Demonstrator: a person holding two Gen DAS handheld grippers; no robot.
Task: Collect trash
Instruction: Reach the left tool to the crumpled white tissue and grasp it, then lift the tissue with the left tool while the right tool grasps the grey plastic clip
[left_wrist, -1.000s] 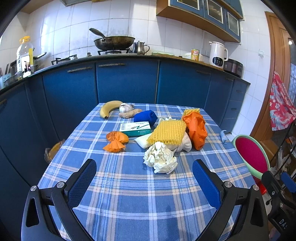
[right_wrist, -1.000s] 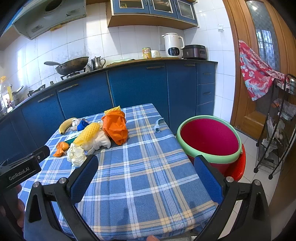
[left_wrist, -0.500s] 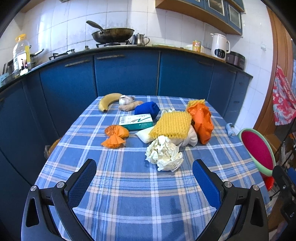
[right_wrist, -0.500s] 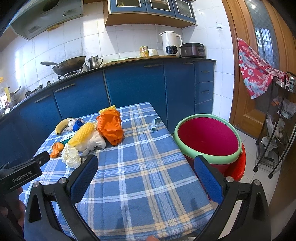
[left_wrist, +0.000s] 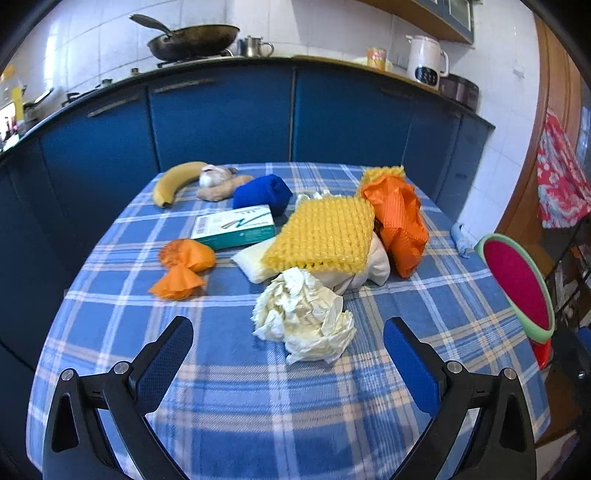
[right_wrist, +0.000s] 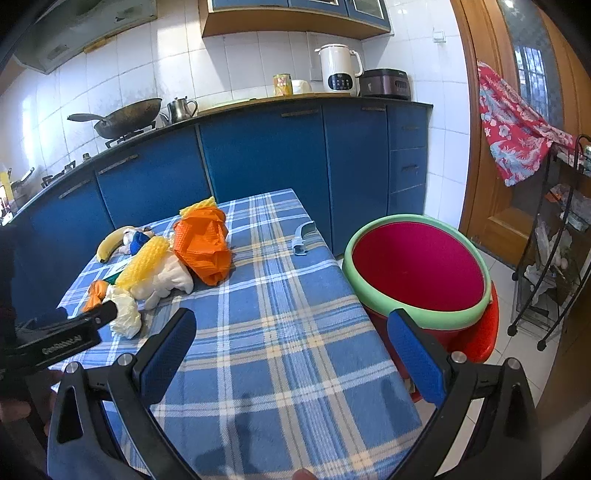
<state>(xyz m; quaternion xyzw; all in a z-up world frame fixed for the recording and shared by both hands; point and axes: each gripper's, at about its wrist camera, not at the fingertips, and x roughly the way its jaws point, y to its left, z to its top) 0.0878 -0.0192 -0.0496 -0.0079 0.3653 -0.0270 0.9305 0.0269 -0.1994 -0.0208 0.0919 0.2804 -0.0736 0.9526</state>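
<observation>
Our left tool (left_wrist: 288, 345) hangs with fingers apart just short of the crumpled white tissue (left_wrist: 304, 317); our right tool (right_wrist: 291, 339), fingers likewise apart, hovers empty over the counter (right_wrist: 295, 332), the red basin (right_wrist: 417, 273) ahead to its right.

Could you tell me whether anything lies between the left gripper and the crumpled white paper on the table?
Nothing visible does. The left gripper has its jaws open, with only bare checked tablecloth between them and the crumpled white paper. The yellow foam net and the other clutter lie behind the paper.

text: "GenRobot.AI" | on: left tongs (right_wrist: 55, 341) body | box (left_wrist: 234, 226) print: unreadable
</observation>
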